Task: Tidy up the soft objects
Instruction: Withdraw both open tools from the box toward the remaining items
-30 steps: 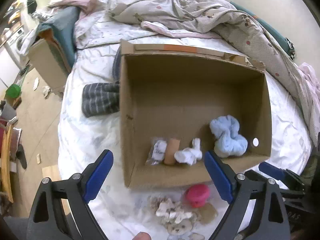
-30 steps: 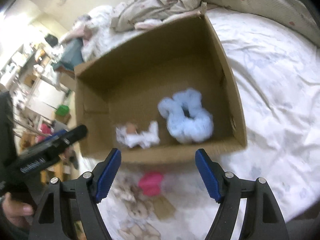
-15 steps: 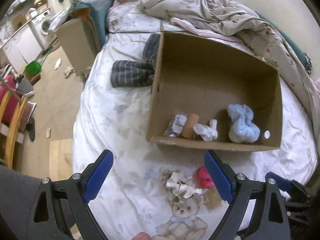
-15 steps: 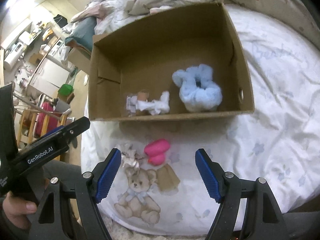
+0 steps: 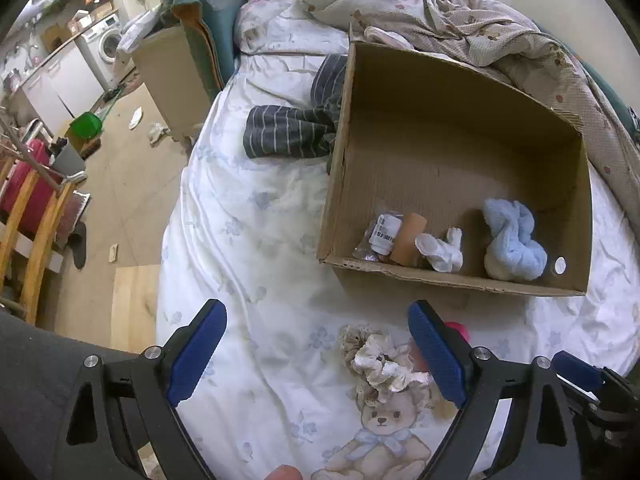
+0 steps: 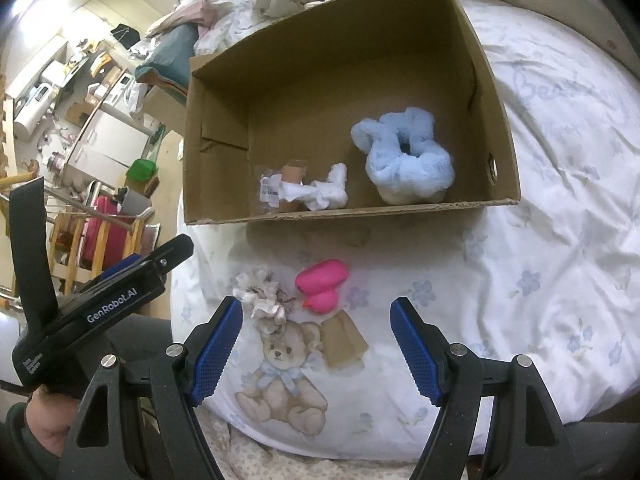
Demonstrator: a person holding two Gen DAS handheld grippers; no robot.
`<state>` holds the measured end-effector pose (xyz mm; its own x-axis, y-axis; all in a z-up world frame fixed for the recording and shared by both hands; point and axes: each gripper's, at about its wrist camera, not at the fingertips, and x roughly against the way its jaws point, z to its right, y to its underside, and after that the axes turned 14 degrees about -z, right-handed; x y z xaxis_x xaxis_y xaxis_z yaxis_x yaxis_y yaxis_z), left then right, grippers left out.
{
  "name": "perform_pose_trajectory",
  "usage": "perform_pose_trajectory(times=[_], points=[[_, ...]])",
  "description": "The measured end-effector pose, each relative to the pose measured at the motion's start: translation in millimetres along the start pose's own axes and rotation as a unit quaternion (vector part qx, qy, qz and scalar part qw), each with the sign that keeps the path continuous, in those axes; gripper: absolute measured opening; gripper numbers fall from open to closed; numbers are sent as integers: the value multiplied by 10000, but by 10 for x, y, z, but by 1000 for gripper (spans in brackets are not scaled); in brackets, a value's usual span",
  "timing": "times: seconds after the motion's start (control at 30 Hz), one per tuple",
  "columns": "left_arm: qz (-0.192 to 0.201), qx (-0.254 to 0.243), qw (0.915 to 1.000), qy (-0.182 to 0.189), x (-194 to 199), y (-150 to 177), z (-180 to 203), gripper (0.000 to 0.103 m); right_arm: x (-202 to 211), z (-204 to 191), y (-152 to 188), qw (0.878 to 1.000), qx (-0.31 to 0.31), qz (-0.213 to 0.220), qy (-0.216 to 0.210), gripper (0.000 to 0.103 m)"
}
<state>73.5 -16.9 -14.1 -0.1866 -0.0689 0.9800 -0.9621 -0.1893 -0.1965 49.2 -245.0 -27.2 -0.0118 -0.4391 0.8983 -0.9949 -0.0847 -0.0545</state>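
An open cardboard box (image 5: 520,288) (image 6: 496,128) rests on the white bedspread. Inside it lie a fluffy light-blue scrunchie (image 5: 512,244) (image 6: 404,164), a white scrunchie (image 5: 440,250) (image 6: 324,192) and a small packet with a brown card (image 5: 394,234) (image 6: 280,184). On the bedspread in front of the box lie a beige frilly scrunchie (image 5: 380,362) (image 6: 262,300) and a pink scrunchie (image 6: 324,284) on a brown card. My left gripper (image 5: 316,356) hangs open above the bedspread just left of the beige scrunchie. My right gripper (image 6: 316,344) stands open just short of the pink scrunchie. Neither holds anything.
A striped dark garment (image 5: 292,128) lies against the box's left wall. A rumpled quilt (image 5: 460,24) is heaped behind the box. The bed's edge drops to a cluttered floor on the left, with another cardboard box (image 5: 172,76) and wooden chairs (image 5: 32,216).
Both grippers have drawn back from the box toward the bed's near edge. The box now sits farther off, and the beige and pink scrunchies lie between the fingers. Both jaws stayed open.
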Motion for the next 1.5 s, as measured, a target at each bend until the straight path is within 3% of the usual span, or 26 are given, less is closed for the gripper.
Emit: perform_pose_trajectory(times=[0.4, 0.9, 1.17, 1.37, 1.5], points=[[-24, -86, 9997, 231, -51, 128, -149, 91, -124, 173, 5, 9992, -337, -163, 129, 81], [-4, -298, 9980, 551, -111, 225, -193, 91, -87, 383, 125, 9974, -707, 20, 162, 81], [-113, -143, 9989, 420, -214, 261, -260, 91, -134, 458, 137, 9965, -816, -95, 173, 81], [-548, 435, 9966, 445, -415, 238, -474, 91, -178, 500, 105, 9954, -932, -202, 97, 81], [-696, 332, 9947, 676, -504, 246, -410, 91, -220, 510, 77, 9948, -967, -251, 194, 81]])
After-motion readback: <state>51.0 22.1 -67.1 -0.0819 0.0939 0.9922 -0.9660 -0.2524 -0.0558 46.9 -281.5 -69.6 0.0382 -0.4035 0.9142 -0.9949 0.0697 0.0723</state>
